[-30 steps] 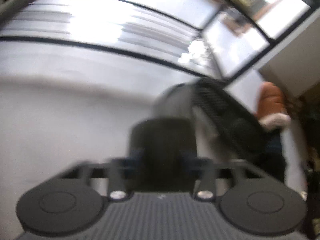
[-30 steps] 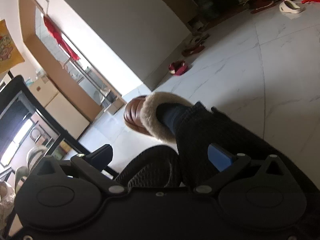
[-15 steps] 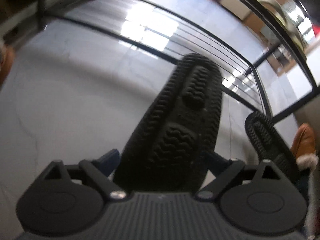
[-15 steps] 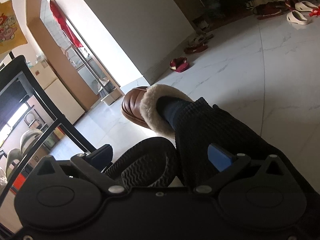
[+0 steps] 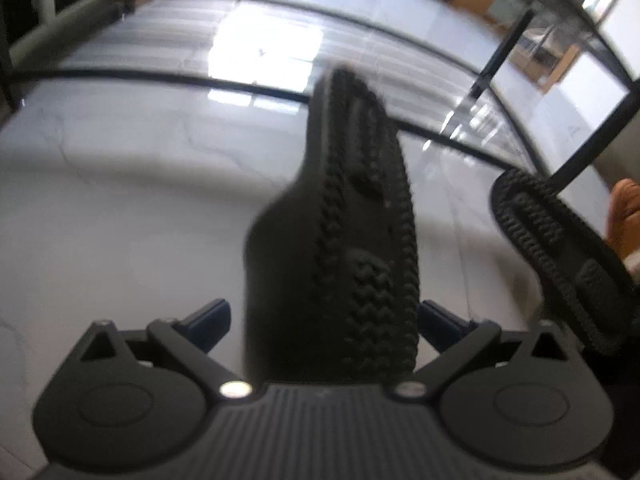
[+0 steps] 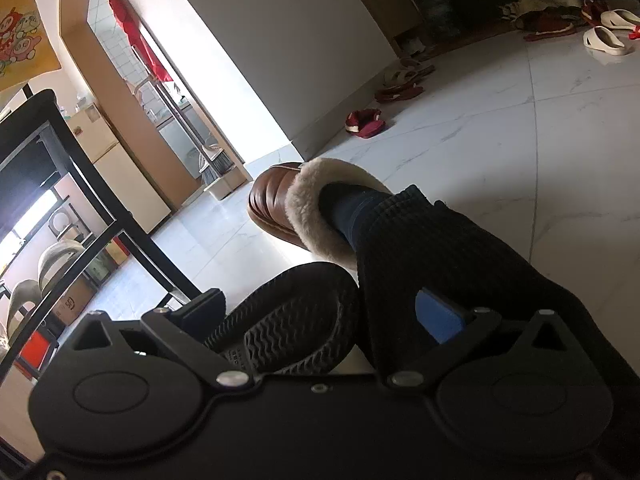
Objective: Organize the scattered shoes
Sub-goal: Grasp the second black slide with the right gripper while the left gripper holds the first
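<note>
Left gripper (image 5: 324, 322) spread around black slipper (image 5: 344, 248), jaws just narrowed, slipper now turned edge-on.

The white marble floor (image 6: 500, 152) shone with daylight; a grey wall (image 6: 280, 40) stood behind, and a black metal rack (image 6: 80, 184) stood left.

Both wrist cameras sit low and close — sharing the black slipper (image 5: 560, 256) (image 6: 288, 320) — left facing floorward, right across the room.
</note>
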`<state>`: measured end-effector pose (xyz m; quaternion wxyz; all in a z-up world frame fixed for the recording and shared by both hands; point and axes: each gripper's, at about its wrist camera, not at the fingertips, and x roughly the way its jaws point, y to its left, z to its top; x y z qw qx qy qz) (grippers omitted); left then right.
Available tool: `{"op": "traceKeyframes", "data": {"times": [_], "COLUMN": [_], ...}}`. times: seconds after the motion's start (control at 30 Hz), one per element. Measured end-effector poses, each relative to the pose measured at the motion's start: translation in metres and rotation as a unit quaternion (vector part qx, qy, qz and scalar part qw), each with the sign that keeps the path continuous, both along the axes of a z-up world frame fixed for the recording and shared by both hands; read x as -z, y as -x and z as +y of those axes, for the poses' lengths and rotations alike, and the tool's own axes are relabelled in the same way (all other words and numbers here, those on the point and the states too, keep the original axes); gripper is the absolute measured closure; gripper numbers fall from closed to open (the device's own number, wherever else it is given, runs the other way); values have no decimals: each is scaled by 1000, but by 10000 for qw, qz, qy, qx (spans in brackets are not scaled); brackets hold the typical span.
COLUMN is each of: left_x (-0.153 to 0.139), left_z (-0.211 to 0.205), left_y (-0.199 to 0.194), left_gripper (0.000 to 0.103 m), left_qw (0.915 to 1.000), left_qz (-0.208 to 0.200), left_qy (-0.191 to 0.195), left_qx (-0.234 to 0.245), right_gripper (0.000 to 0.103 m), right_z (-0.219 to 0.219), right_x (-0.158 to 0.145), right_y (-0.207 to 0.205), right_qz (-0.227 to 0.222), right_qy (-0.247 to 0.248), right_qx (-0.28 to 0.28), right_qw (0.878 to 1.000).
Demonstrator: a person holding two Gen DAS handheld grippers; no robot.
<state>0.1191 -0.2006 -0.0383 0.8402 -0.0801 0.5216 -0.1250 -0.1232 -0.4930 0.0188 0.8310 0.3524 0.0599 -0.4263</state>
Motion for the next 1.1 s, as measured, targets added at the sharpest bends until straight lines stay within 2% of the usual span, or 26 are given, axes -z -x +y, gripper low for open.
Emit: {"op": "traceKeyframes", "data": {"times": [0.03,0.07,0.17,0.3,0.43,0.5,0.67,0.7,0.87,1.0,1.1], "left_x": [4,8,3,-6,-15,-17,-15,-14,-6,-6,-14], "left_z": [0,0,14,42,83,118,183,189,189,175,172], "left_y": [-2,-4,1,6,14,16,16,16,20,24,32], "left_gripper": [18,18,19,20,20,20,19,19,15,10,7], "left_qw": [10000,9998,9996,9996,9990,9980,9955,9953,9912,9872,9884], "left_qz": [77,148,4,-141,-437,-528,-407,-429,-620,-509,-565], "left_qy": [45,99,274,236,-38,-317,-420,-519,-1165,-1508,-1405], "left_qx": [-14,-19,-32,-56,-89,-169,-753,-697,-42,-75,-114], "right_gripper": [0,0,0,0,0,0,0,0,0,0,0], "right_z": [0,0,-1,-1,-1,-1,1,1,3,3,2], "right_x": [0,0,0,1,0,0,0,0,-1,-1,-1], "right_y": [0,0,0,-2,-2,-2,-4,-5,-8,-7,-6], "right_qz": [8,11,2,33,47,51,128,155,251,231,236], "right_qy": [3,7,7,23,23,18,31,38,80,78,49], "right_qx": [-6,-7,-9,-23,-48,-50,-66,-67,-68,-81,-101], "right_qw": [10000,10000,10000,10000,10000,10000,9999,9999,9996,9997,9997]}}
